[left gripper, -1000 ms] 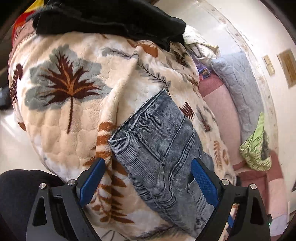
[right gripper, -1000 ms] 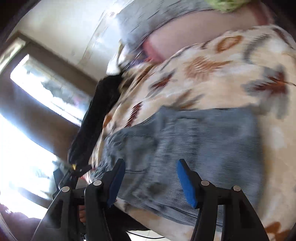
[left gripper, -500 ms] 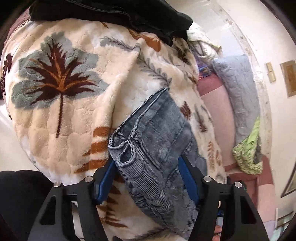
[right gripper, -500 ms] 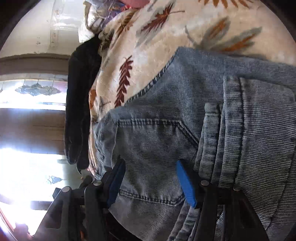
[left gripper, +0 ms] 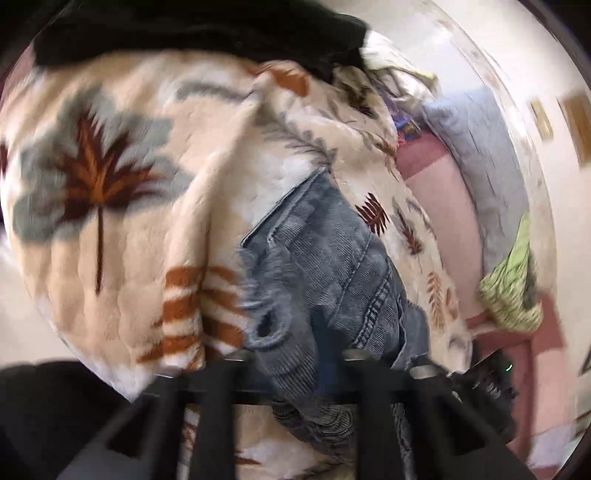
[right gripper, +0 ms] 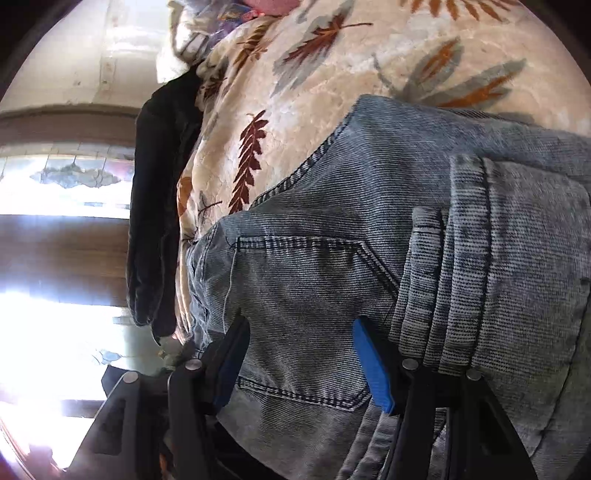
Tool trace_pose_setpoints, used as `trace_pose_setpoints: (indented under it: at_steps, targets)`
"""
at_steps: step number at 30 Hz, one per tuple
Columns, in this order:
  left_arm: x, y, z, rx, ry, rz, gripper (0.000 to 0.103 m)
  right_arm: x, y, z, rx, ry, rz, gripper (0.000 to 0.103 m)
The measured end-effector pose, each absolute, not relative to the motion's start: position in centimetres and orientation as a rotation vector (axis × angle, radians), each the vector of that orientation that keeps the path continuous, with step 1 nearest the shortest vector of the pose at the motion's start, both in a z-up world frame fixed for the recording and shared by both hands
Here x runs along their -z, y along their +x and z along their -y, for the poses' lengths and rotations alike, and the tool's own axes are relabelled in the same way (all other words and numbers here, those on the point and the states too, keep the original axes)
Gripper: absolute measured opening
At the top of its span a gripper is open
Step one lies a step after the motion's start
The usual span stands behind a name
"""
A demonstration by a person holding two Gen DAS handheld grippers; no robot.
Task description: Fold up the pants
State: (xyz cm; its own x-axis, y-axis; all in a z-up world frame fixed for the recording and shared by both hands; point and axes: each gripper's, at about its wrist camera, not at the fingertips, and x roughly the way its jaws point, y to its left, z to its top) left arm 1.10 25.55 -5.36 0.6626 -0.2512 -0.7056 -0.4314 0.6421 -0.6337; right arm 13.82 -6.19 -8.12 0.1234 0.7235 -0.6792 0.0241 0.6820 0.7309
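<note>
The left gripper (left gripper: 295, 365) pinches the jeans (left gripper: 332, 280) at the waistband edge (blurred, so likely). The right gripper (right gripper: 301, 354) gapes wide, holding nothing; close it on all layers before lifting.

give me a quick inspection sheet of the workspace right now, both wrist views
surface: leaf-print fleece blanket, rumpled, on a bed.
job's things: folded grey-blue jeans lying on the blanket near its edge.
clutter: black garment at the blanket's far edge; green patterned cloth and grey pillow on a pink sheet.
grippers: left gripper closed on the jeans' edge, view blurred; right gripper open, fingers astride the back pocket.
cables: nothing seen.
surroundings: bright window; pale wall.
</note>
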Motion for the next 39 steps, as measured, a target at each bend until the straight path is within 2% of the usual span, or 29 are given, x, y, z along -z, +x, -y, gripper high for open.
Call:
trace_pose_setpoints:
  at_steps: [2,6,12,20,27,32,35,38,39]
  targets:
    - [4.3,1.3,-24.8,-0.123,-0.833,-0.856,0.011,8.1,14.0,5.7,-0.58,0.665,-1.379,0.062]
    - [2.1,1.4,-23.1,-0.109,-0.718,-0.809,0.009,8.8,14.1,5.2,-0.544,0.633,-1.386,0.055]
    - [-3.3,1.7,-17.7,-0.029,-0.495,-0.702,0.009,9.2,13.9,7.9,-0.583,0.809,-1.382,0.055]
    - [-7.9,1.5,-6.5,0.166,-0.201,-0.618,0.009,3.8,9.4,18.7,-0.522,0.805,-1.132,0.055]
    - [-5.9,1.0,4.0,0.359,-0.028,-0.666,0.009,4.3,4.9,31.7,-0.325,0.894,-1.005,0.055]
    - [0.7,0.6,11.4,0.448,0.161,-0.818,0.009,6.8,2.5,36.5,-0.262,0.958,-0.999,0.055]
    - [4.2,1.2,12.8,0.441,0.206,-0.914,0.01,7.7,2.2,37.2,-0.254,0.988,-1.005,0.055]
    - [3.4,1.3,12.1,0.482,0.153,-0.927,0.012,7.1,2.1,37.2,-0.26,0.978,-0.985,0.056]
    - [3.3,1.6,11.8,0.499,0.127,-0.944,0.016,6.6,2.1,37.2,-0.257,0.969,-0.975,0.059]
